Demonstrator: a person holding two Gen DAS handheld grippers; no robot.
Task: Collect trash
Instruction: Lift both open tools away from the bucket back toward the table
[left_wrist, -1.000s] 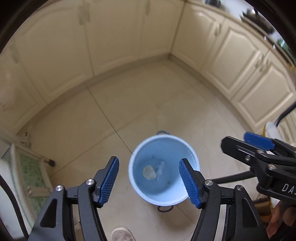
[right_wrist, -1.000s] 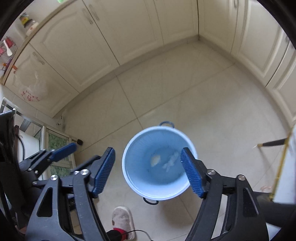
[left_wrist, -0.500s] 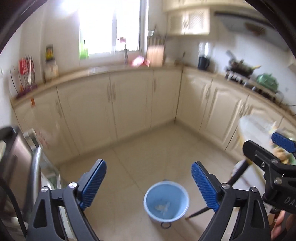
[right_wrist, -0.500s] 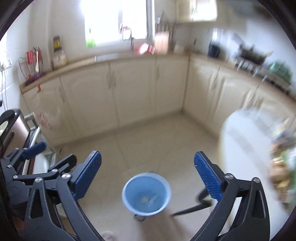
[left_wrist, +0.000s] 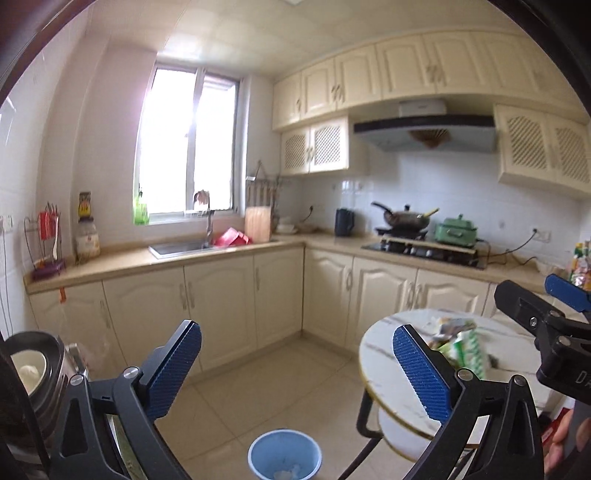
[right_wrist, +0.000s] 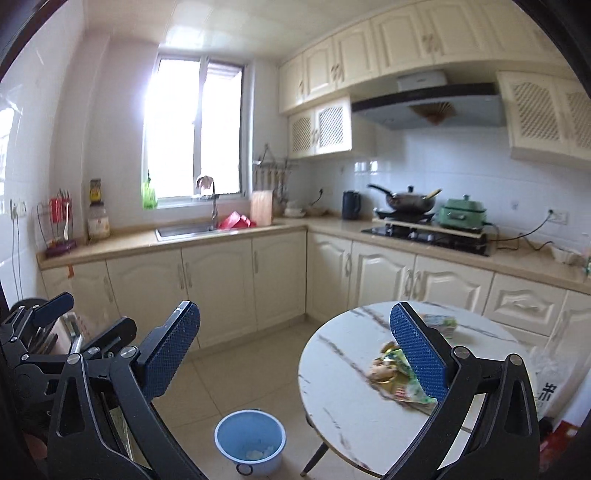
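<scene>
Both tongs held level over the kitchen floor, jaws apart and empty.

The left gripper (left_wrist: 295, 373) is still widening, nothing between its pads; the right gripper (right_wrist: 295, 354) is spread wide. Below and between each pair of fingers stands the blue bin (right_wrist: 250, 439), pale scraps inside. Right of it, behind each gripper's right finger, crumpled green wrappers (right_wrist: 397, 376) lie on the round marble table (right_wrist: 332, 369).

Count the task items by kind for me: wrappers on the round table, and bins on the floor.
Wrappers on the table: 2, a crumpled green-yellow wrapper and a green packet behind it
Bins on the floor: 1, the blue bin
Total: 3
</scene>
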